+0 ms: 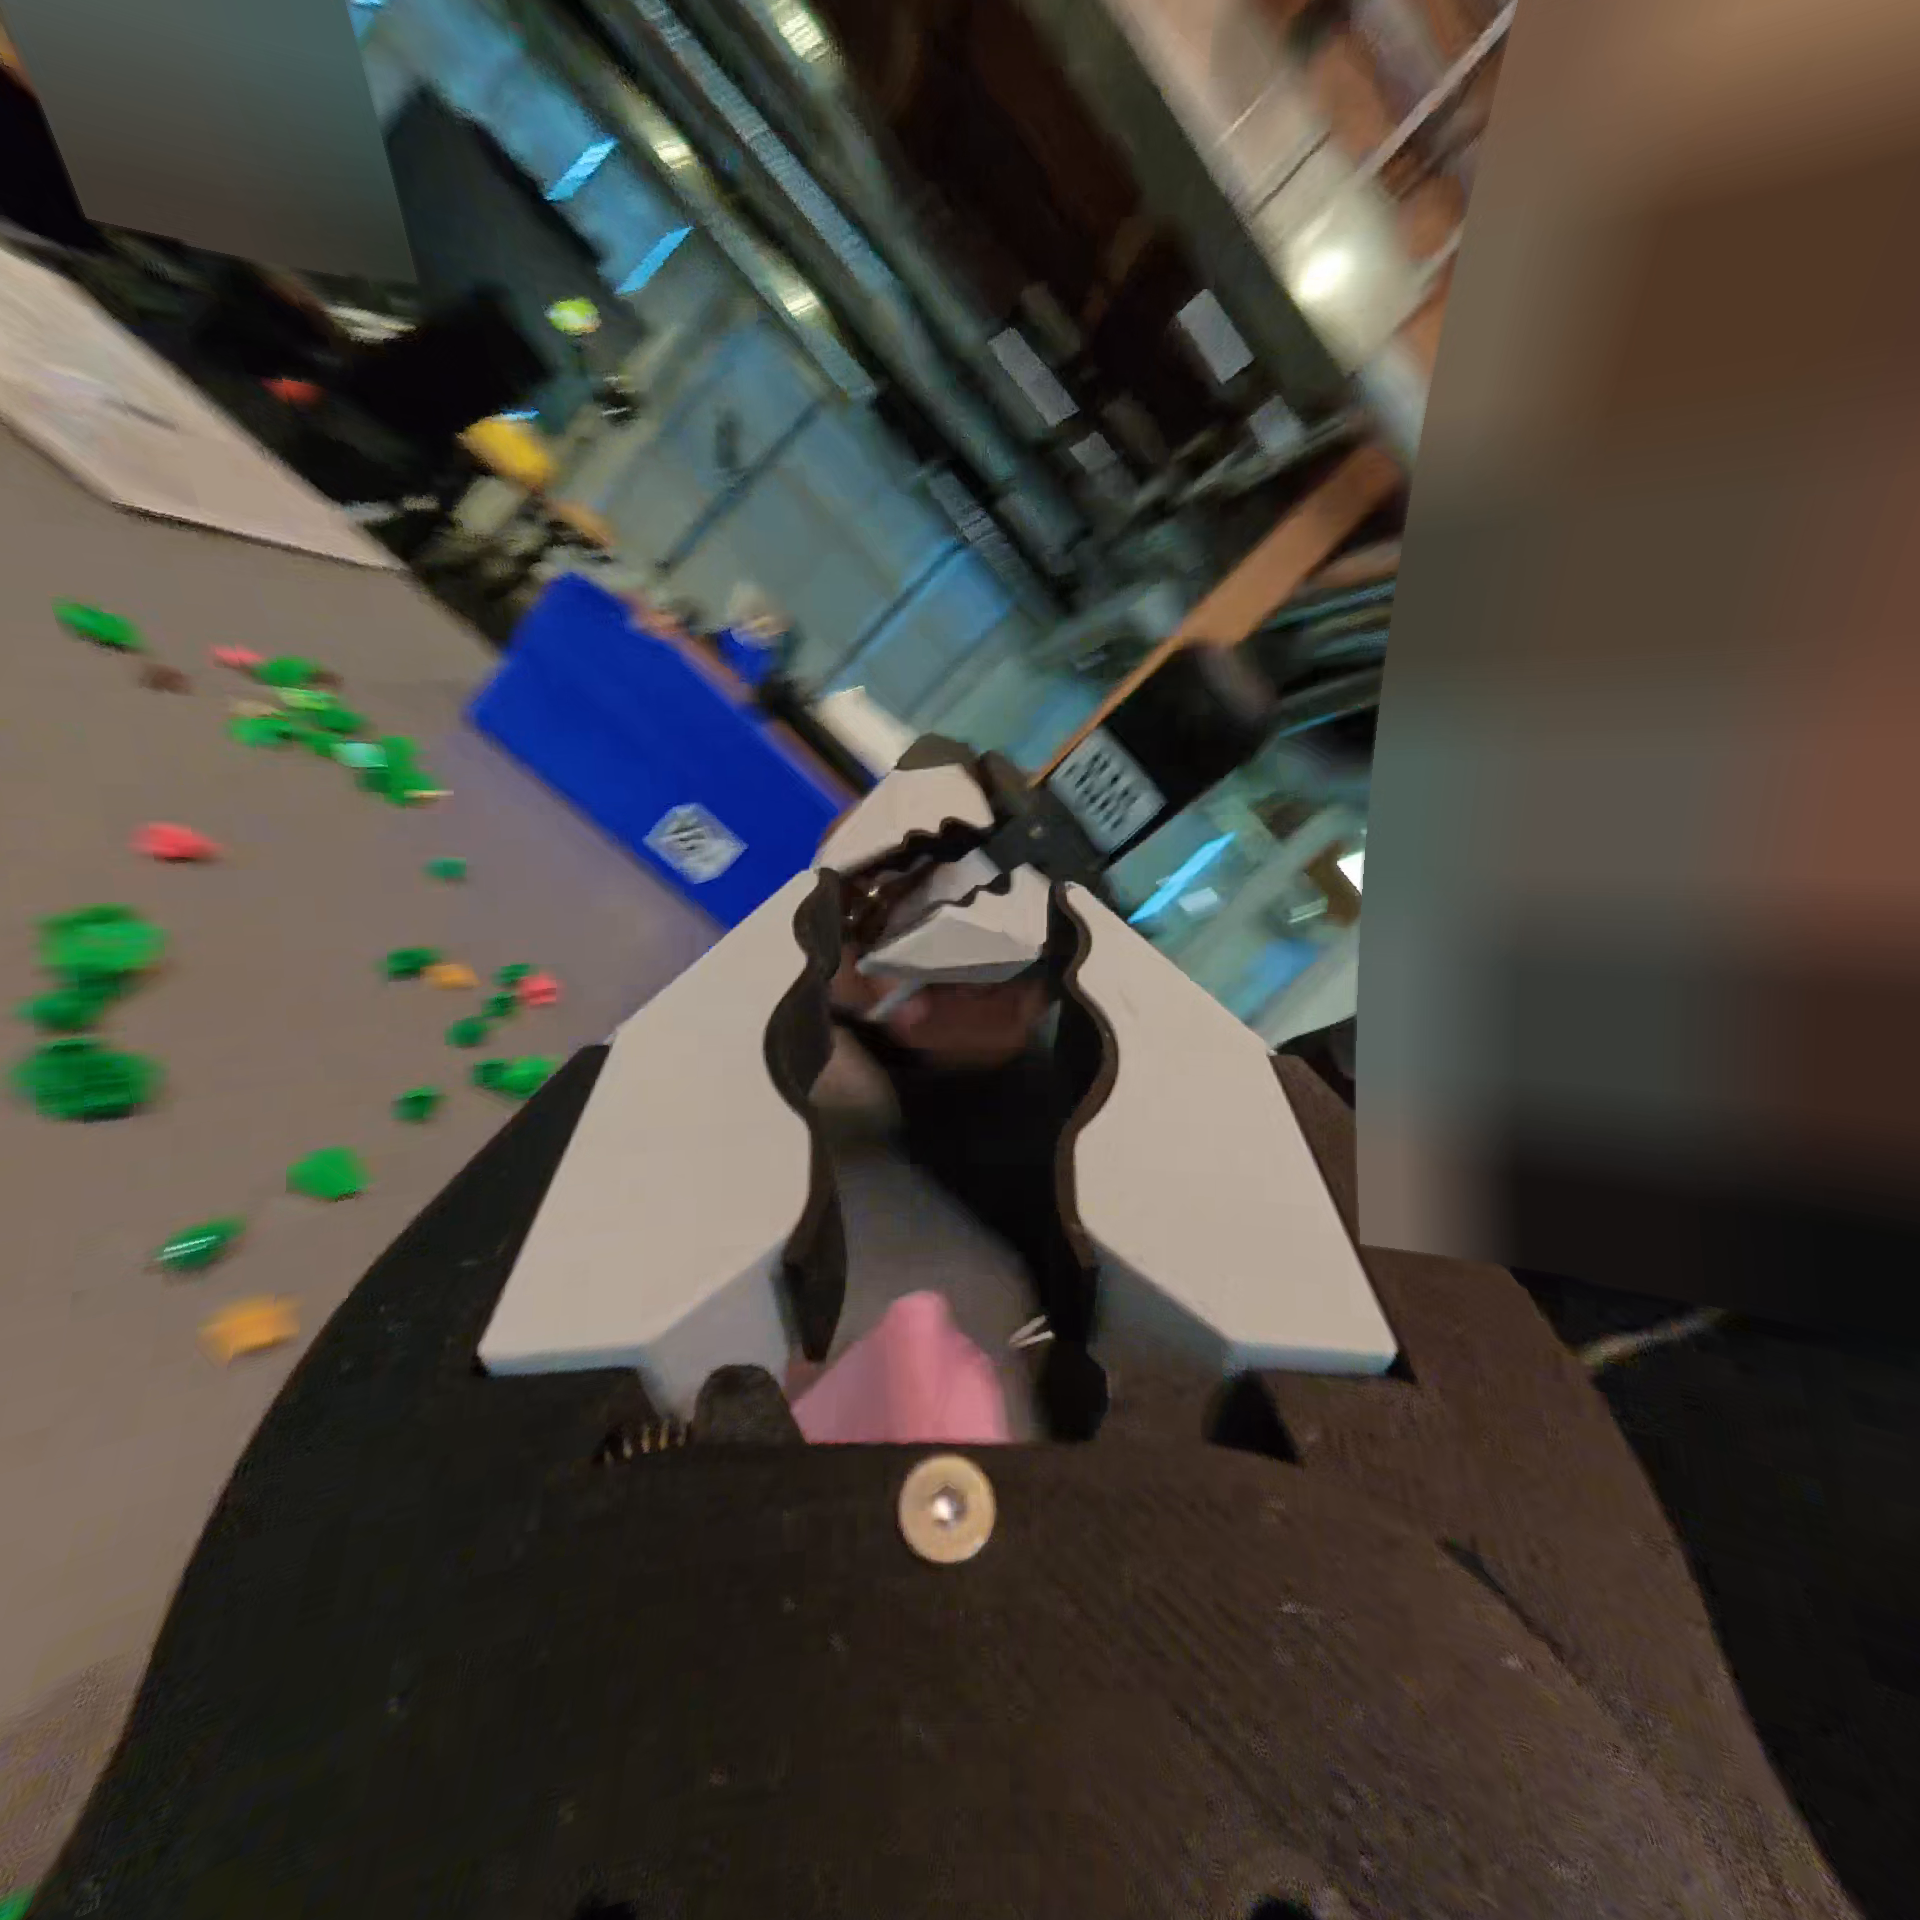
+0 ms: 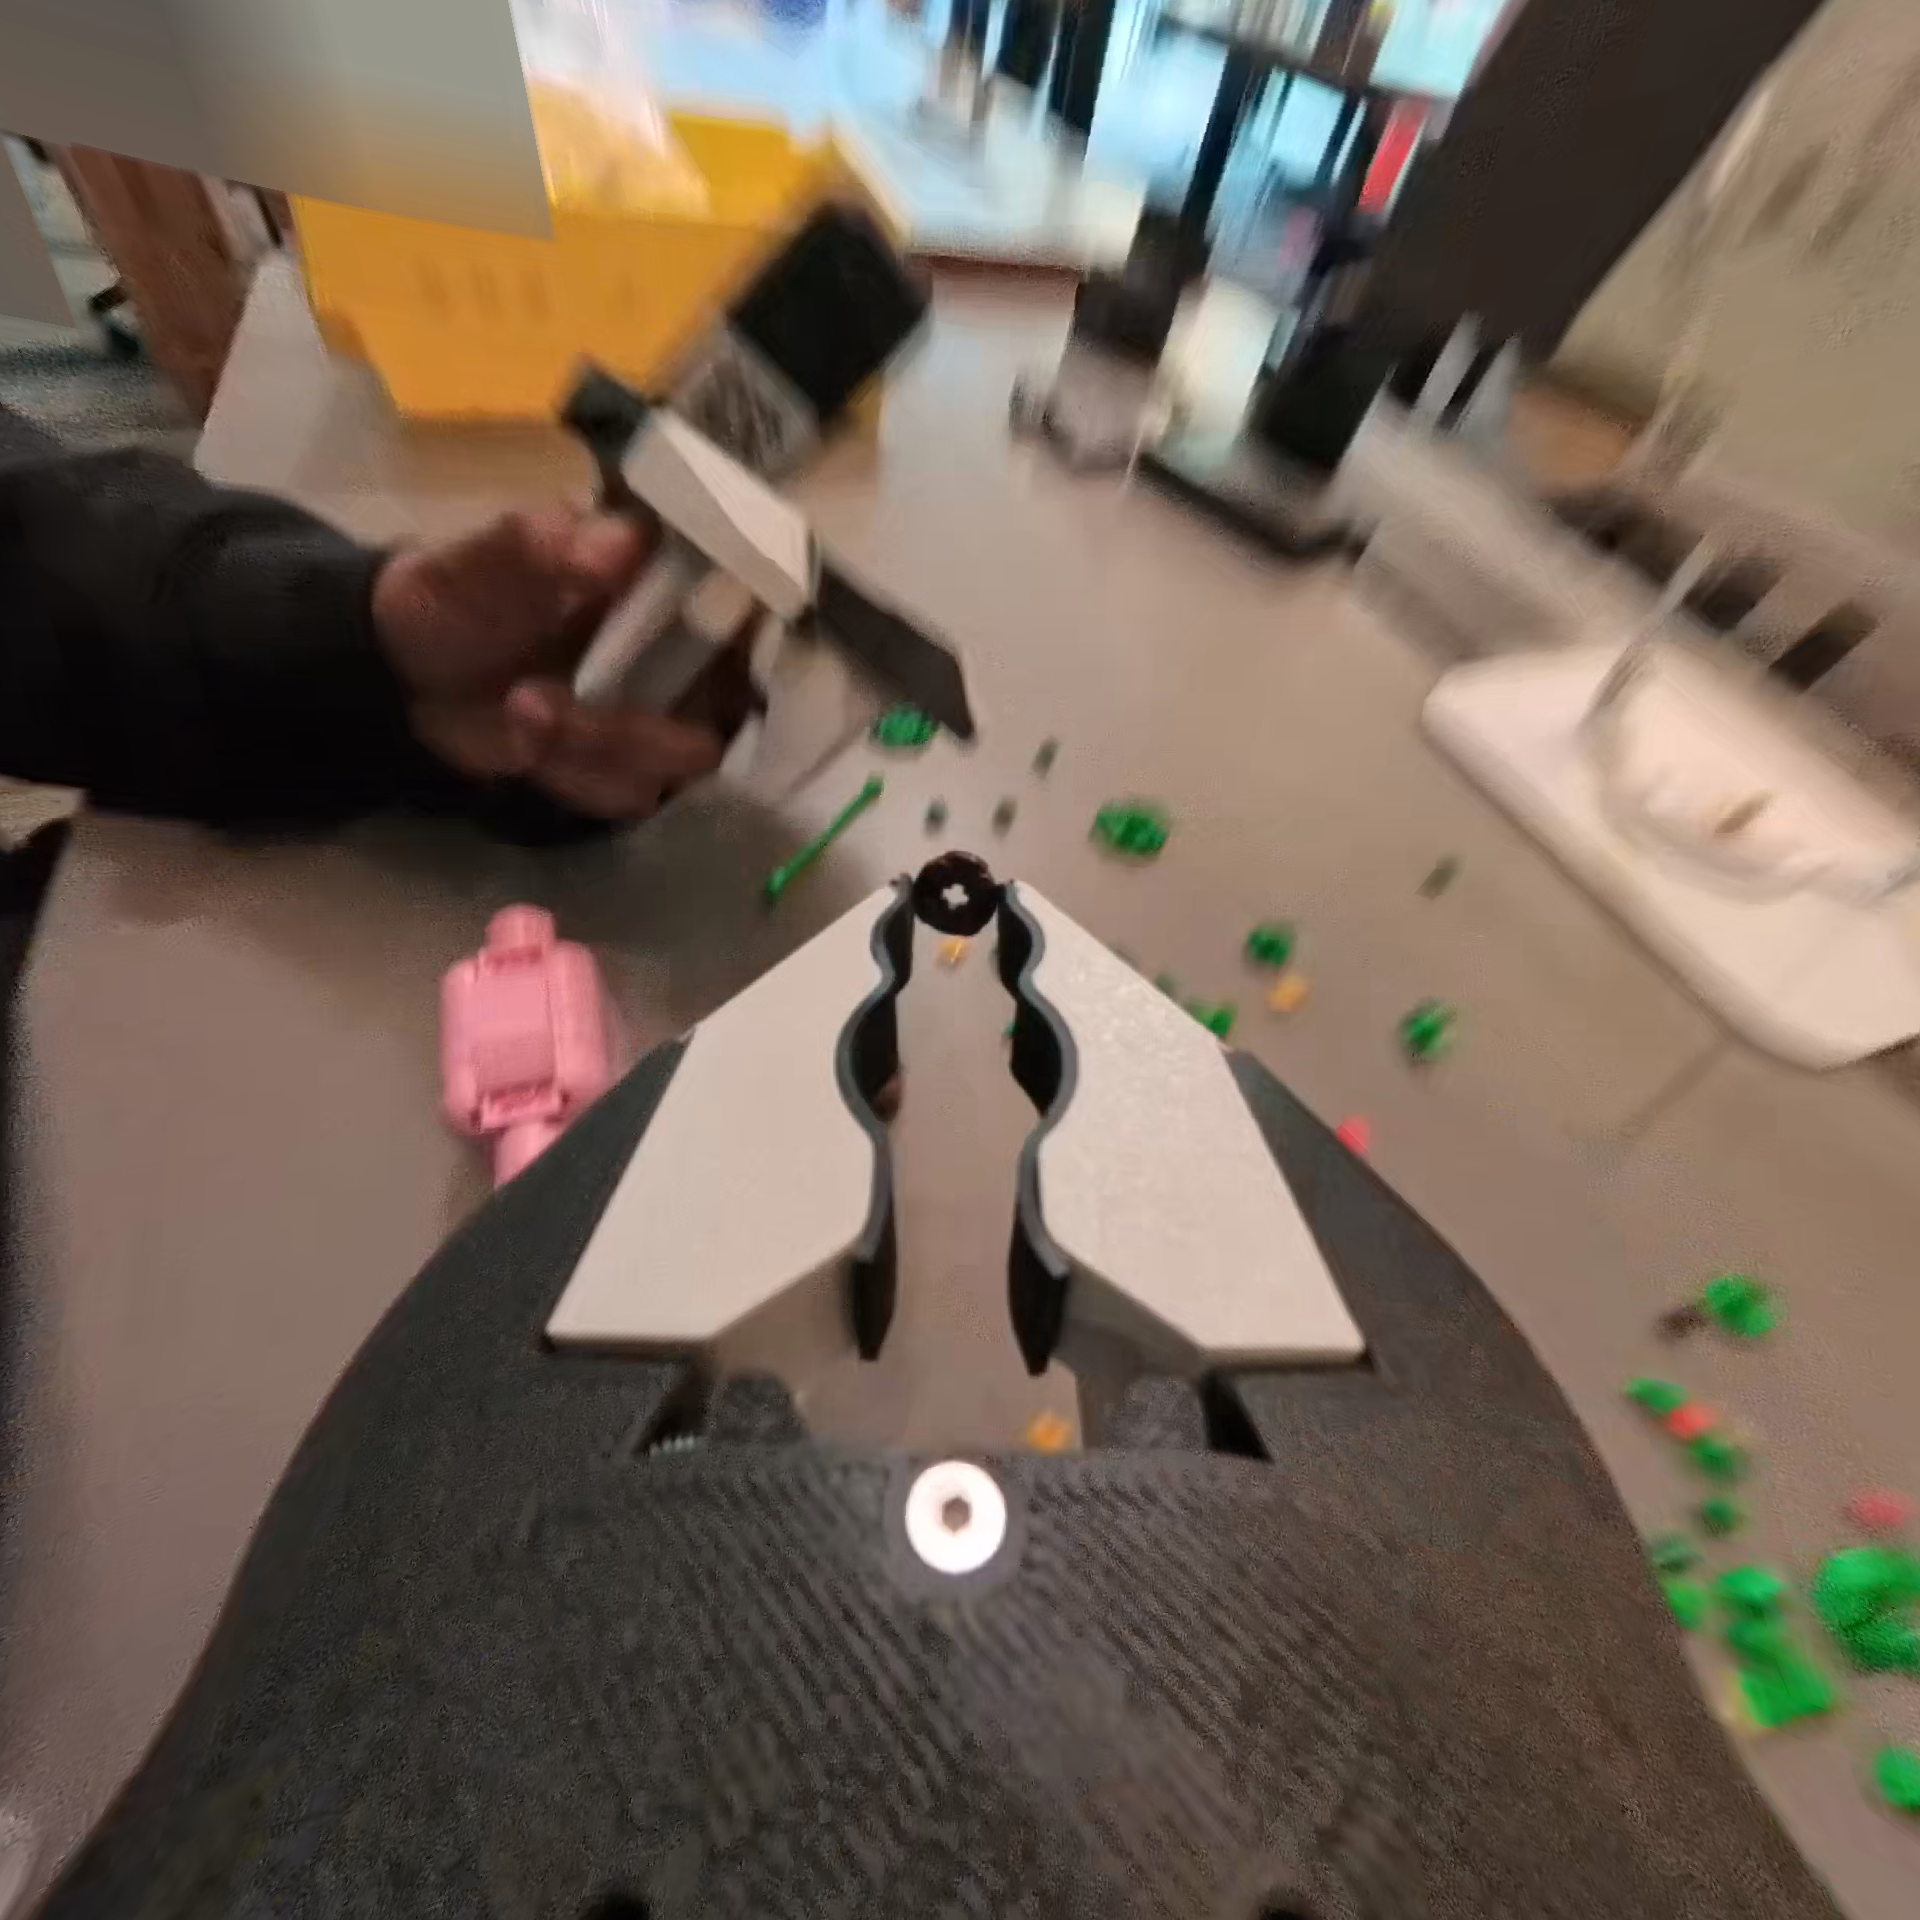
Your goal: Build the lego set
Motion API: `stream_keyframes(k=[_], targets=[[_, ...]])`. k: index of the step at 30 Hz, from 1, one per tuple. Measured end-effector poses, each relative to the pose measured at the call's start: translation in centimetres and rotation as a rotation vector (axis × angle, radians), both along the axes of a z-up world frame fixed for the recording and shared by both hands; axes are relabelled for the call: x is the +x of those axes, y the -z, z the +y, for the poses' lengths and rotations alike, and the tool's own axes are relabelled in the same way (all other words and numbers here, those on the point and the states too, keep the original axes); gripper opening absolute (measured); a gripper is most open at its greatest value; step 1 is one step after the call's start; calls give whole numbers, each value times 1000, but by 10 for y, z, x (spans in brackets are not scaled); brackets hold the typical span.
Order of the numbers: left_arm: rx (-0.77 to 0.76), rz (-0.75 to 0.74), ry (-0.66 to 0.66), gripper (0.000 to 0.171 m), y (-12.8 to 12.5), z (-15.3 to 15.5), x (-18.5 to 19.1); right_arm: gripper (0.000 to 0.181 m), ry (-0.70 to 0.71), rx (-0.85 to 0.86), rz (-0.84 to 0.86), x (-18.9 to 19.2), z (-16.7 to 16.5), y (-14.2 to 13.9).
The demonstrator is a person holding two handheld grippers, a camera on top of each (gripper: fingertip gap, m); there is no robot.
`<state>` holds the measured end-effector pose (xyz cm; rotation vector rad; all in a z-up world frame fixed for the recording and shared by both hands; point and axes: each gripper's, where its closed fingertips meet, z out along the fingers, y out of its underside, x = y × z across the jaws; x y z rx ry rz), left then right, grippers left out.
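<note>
My right gripper is shut on a small black round piece with a cross-shaped hole and holds it above the grey table. It also shows in the left wrist view, tips just ahead of my left gripper, which is open and empty. In the right wrist view a hand holds the left gripper at the left. A pink blocky figure lies on the table; it also shows in the left wrist view. Green, red and orange loose pieces are scattered about.
A blue bin and a white booklet lie beyond the table's scattered pieces. A white tray with a clear bag sits at the right. A yellow bin stands behind. Both views are motion-blurred. Across from one pair of fingers to the other is roughly 4 cm.
</note>
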<state>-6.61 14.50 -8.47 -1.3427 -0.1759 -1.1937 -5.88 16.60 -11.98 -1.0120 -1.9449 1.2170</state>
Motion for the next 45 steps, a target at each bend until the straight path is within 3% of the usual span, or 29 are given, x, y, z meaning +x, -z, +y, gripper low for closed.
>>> stream_keyframes(k=[2,5,8,10,12,20,30,45], targets=[[-138,247,-86,34,25,7,-8,14,-23,-64,-234,3,-1,35],[-329,558,-119,31,67,13,-11,14,-44,-57,-337,4,-8,64],[-451,714,-66,21,97,13,-1,14,-41,61,-357,4,-10,80],[-484,786,-38,4,106,11,5,14,-37,132,-344,2,-10,86],[-493,834,-34,0,109,9,6,14,-40,153,-322,1,-12,85],[-547,809,2,10,117,7,6,15,-52,116,-324,-1,-14,85],[-562,794,25,10,119,6,7,30,-69,140,-314,1,-14,84],[-590,859,53,18,127,4,13,31,-222,-22,-295,9,-14,82]])
